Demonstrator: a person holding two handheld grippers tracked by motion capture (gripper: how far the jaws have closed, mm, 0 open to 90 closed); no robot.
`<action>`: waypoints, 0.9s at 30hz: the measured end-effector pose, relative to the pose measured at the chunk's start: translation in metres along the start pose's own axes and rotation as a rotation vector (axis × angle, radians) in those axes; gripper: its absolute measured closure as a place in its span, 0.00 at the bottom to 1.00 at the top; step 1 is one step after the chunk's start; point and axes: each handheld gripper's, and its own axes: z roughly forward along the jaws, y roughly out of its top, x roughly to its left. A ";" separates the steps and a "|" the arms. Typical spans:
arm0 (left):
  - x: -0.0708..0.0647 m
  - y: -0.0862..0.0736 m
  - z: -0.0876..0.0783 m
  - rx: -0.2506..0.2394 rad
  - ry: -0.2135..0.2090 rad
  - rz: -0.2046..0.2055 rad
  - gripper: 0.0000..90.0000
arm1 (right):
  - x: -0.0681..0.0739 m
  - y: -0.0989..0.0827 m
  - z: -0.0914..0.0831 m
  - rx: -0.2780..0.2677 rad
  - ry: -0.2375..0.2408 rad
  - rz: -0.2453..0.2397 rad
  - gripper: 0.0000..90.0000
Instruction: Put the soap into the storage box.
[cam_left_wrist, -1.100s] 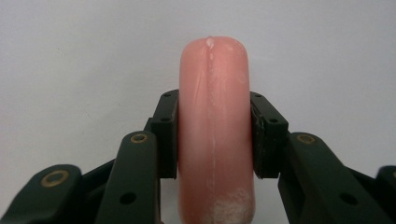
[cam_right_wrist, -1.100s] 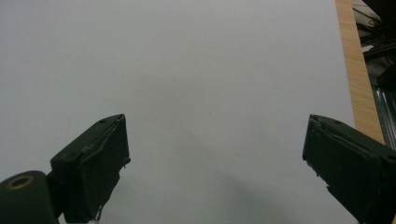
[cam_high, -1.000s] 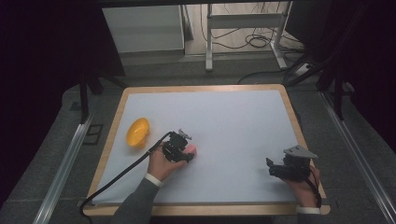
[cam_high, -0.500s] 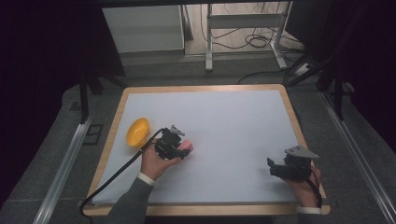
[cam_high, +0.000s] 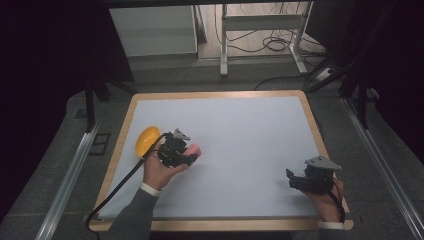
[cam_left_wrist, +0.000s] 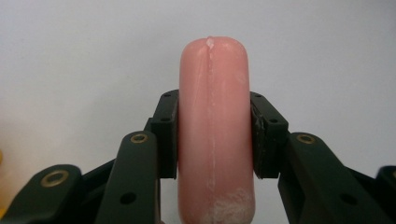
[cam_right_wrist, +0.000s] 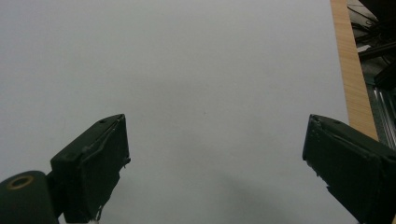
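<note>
A pink sausage-shaped piece (cam_left_wrist: 214, 126) stands between the two black jaws of my left gripper (cam_left_wrist: 214, 135), which is shut on its sides. In the high view the left gripper (cam_high: 187, 152) holds the pink sausage (cam_high: 194, 149) just above the white table top, right of a yellow-orange rounded object (cam_high: 146, 140). My right gripper (cam_high: 295, 181) rests near the table's front right corner. In the right gripper view its jaws stand wide open around the right gripper's midpoint (cam_right_wrist: 215, 163), with bare white surface between them.
The white table top (cam_high: 240, 130) has a wooden rim (cam_high: 215, 94). A black cable (cam_high: 117, 187) trails from the left gripper over the front left edge. Metal rails (cam_high: 70, 170) run along both sides of the table. Desk legs and cables lie beyond the far edge.
My left gripper has carried the pink sausage to the left and slightly away, closer to the yellow-orange object. The right gripper has stayed in place.
</note>
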 end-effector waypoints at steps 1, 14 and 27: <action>0.001 0.000 -0.002 -0.008 0.007 -0.003 0.67 | 0.000 0.000 0.000 0.001 0.000 0.000 0.08; 0.007 0.000 -0.011 -0.026 0.017 -0.010 0.67 | 0.000 -0.001 0.001 0.003 -0.004 -0.003 0.08; 0.016 -0.004 -0.020 -0.041 0.032 -0.030 0.67 | 0.000 0.000 0.000 0.001 -0.003 -0.001 0.08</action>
